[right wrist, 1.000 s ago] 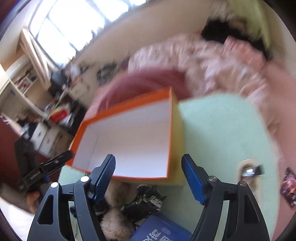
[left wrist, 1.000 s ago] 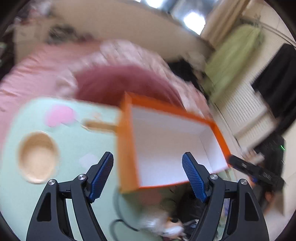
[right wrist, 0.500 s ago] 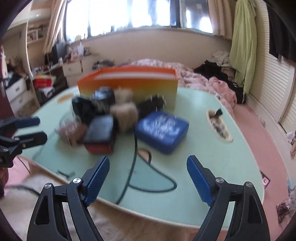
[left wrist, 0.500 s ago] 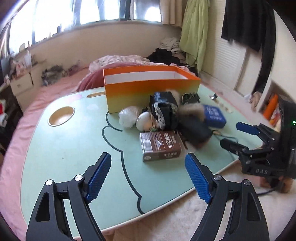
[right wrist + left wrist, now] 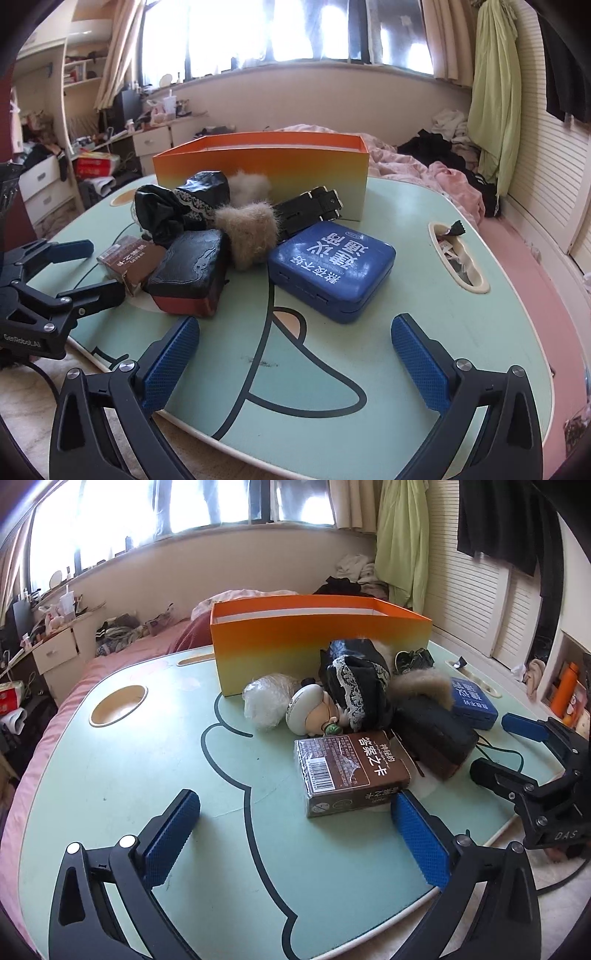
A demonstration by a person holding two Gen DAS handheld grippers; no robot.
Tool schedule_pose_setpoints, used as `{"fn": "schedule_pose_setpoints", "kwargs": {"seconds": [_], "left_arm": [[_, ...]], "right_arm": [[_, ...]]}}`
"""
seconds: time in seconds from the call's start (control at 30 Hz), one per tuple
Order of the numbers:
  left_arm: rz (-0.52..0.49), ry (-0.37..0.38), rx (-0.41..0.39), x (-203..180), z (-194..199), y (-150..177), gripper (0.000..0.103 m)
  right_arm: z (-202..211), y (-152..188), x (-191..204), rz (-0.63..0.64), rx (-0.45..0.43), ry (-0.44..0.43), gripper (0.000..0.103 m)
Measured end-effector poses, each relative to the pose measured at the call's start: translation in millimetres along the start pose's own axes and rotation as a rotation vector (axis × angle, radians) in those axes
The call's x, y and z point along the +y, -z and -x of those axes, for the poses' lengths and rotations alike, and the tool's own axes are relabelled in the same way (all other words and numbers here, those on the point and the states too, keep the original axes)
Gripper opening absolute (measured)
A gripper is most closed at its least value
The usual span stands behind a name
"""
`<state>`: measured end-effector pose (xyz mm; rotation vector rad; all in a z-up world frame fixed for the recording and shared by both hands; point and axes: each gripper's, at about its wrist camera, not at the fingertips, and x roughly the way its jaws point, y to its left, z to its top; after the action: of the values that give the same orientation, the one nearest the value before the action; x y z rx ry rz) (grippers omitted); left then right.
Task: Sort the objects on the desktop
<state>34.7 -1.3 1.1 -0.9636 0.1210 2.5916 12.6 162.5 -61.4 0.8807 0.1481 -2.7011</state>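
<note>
An orange box (image 5: 321, 638) stands open at the back of the green table (image 5: 110, 775); it also shows in the right wrist view (image 5: 258, 166). In front of it lies a pile: a brown card box (image 5: 351, 771), a black and red case (image 5: 192, 273), a blue tin (image 5: 328, 269), a fur piece (image 5: 247, 229), a black lace item (image 5: 354, 675), a round doll head (image 5: 310, 709), a clear plastic wad (image 5: 266, 698) and a black strap (image 5: 310, 210). My left gripper (image 5: 295, 830) is open and empty, just before the card box. My right gripper (image 5: 295, 350) is open and empty, before the tin.
A round cup hollow (image 5: 118, 705) sits at the table's left. A slot with small bits (image 5: 458, 258) is at its right. A pink bed (image 5: 424, 170) lies behind the table. Drawers and clutter (image 5: 48, 177) stand at the left, slatted doors (image 5: 480, 602) at the right.
Both grippers came down from above the orange box to table height before the pile, then moved a little closer to it. Both stayed open and empty.
</note>
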Motion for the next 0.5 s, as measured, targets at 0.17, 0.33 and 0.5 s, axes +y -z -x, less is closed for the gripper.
{"fn": "schedule_pose_setpoints", "kwargs": {"seconds": [0.17,0.33,0.5], "left_arm": [[-0.015,0.02,-0.011,4.2,5.4,3.5,0.103],[-0.015,0.019,-0.011,3.3,6.7,4.4,0.103],[-0.019,0.018,-0.006,3.7,8.4,5.9,0.103]], "right_arm": [[-0.3,-1.5,0.8,0.003,-0.001,-0.002,0.103],[-0.4,-1.9,1.4,0.004,-0.002,-0.003,0.103],[-1.7,-3.2,0.5,0.005,-0.002,-0.005,0.103]]}}
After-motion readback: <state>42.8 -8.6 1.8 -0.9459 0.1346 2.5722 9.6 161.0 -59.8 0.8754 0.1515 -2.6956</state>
